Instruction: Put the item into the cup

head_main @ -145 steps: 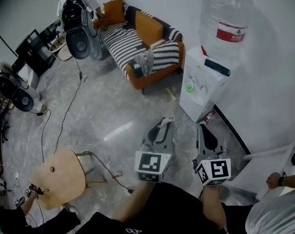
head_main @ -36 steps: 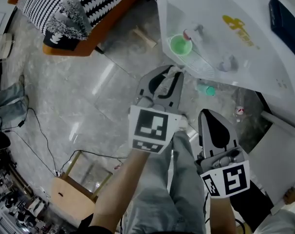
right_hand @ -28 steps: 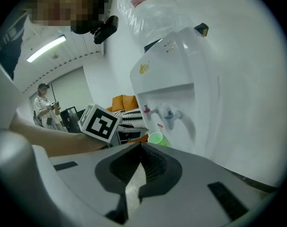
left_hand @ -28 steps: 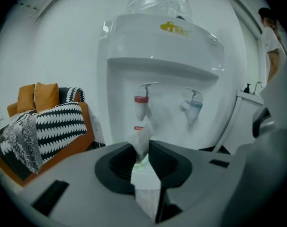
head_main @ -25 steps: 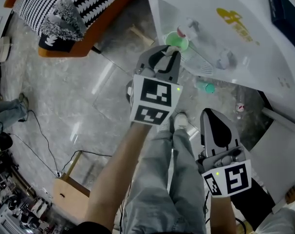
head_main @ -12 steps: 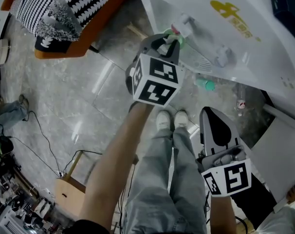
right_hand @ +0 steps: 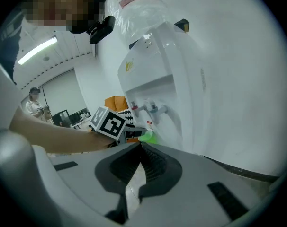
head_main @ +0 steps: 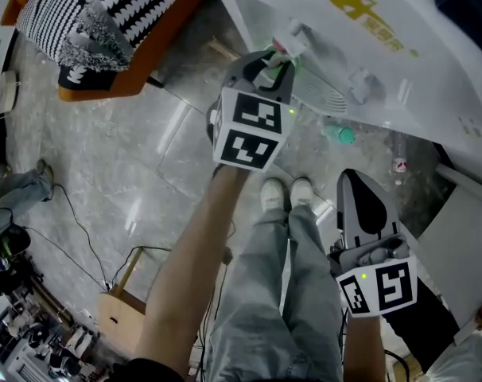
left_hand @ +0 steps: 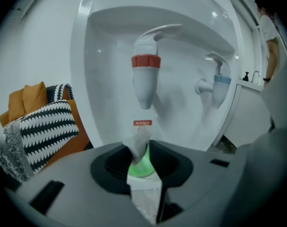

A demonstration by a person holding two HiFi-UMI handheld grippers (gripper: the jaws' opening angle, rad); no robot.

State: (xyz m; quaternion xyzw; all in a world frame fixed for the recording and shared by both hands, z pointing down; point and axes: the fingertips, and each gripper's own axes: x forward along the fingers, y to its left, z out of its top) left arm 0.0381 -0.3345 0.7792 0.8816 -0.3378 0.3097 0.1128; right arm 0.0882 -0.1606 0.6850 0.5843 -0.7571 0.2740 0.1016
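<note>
A small green cup [left_hand: 142, 167] stands in the water dispenser's recess [left_hand: 181, 112], below the red-collared tap [left_hand: 146, 74]. My left gripper [left_hand: 143, 151] reaches into that recess with a pale, translucent packet [left_hand: 139, 143] pinched between its jaws, right over the cup's mouth. Its jaws are opening, with the packet still upright between them. In the head view the left gripper [head_main: 274, 58] covers most of the cup. My right gripper [head_main: 355, 177] hangs low at the right beside the person's legs, shut and empty. The right gripper view shows the cup [right_hand: 148, 137] beyond the left gripper's marker cube [right_hand: 108, 122].
A blue-collared tap [left_hand: 219, 82] sits right of the red one. The white dispenser body [head_main: 368, 46] fills the upper right. A striped sofa [head_main: 106, 14] is at the upper left, a wooden stool [head_main: 126, 309] and cables behind. A green bottle [head_main: 340, 134] lies on the floor.
My left gripper has moved forward and up to the dispenser's recess, carrying the packet over the green cup. The right gripper has stayed low at the right.
</note>
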